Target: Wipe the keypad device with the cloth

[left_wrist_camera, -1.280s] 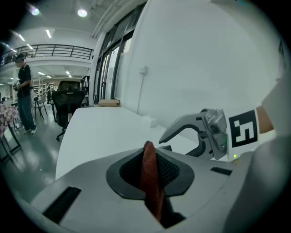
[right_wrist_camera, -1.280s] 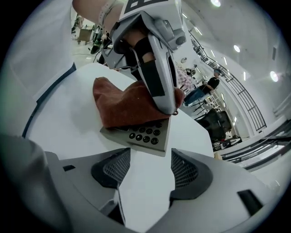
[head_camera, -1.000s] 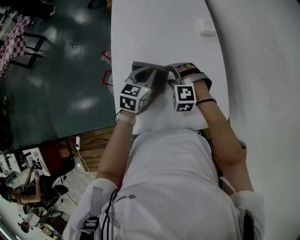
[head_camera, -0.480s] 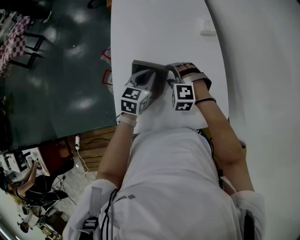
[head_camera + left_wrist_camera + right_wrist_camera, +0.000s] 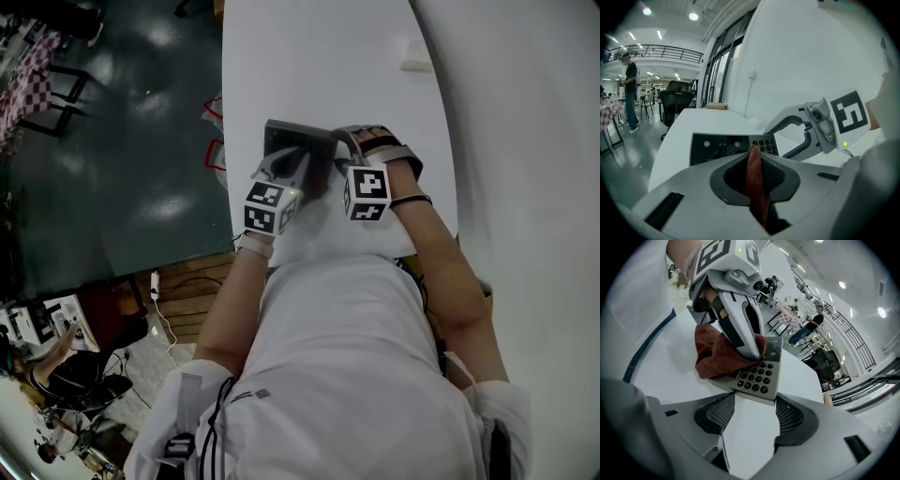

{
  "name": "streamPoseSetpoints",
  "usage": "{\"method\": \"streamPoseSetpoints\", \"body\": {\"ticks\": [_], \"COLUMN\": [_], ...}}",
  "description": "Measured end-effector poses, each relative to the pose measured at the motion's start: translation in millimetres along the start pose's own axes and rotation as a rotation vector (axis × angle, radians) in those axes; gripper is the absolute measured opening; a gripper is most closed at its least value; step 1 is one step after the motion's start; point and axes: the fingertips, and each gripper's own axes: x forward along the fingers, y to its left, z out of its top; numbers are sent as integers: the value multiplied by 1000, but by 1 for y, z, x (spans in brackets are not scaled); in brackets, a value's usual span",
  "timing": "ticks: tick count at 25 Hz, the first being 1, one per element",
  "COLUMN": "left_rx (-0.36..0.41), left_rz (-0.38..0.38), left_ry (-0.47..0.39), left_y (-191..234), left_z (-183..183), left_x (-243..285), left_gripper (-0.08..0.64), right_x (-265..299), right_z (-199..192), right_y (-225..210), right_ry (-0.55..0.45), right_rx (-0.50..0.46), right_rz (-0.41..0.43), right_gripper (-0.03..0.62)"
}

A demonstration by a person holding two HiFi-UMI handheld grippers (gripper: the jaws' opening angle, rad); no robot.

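the keypad device (image 5: 281, 136) lay flat on the white table (image 5: 309, 56), close to the table's left edge and just in front of the person in the white shirt (image 5: 328, 356). its dark panel took up the left part and its block of round keys sat at the right end.

the left gripper (image 5: 757, 187) had its jaws pressed together on a reddish-brown cloth (image 5: 753, 171), which stood up between them as a thin pinched fold. seen from the right gripper view, the tip of this gripper pressed the cloth (image 5: 717, 357) down onto the device, just left of the keys, with the rest of the cloth bunched over the device's near-left edge and onto the table.

the right gripper (image 5: 754, 404) was at the device's right end, well down by the table surface. its jaws were spread wide, with that end of the device set between their tips and both pads against its corners; bare table showed between the jaws nearer the camera. the right hand (image 5: 380, 145) gripped the handle on the far right side.

a small pale block (image 5: 415, 54) lay far off on the table. past the table's left edge was a dark floor (image 5: 141, 141), with a standing person (image 5: 629, 89) in the distance.
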Motion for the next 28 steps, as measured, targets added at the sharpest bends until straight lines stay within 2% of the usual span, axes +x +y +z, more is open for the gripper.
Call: {"method": "streamPoseSetpoints", "body": {"ticks": [19, 28], "left_rx": [-2, 31], "left_rz": [1, -16], "left_ry": [40, 90], "left_y": [-3, -4], "left_z": [-28, -45], "left_x": [-7, -9], "left_gripper": [35, 35], "right_x": [-2, -1], "right_z": [1, 2], "right_y": [3, 2], "right_ry": [2, 1], "right_rx": [11, 13], "right_rz": [3, -5], "right_gripper": [252, 252]}}
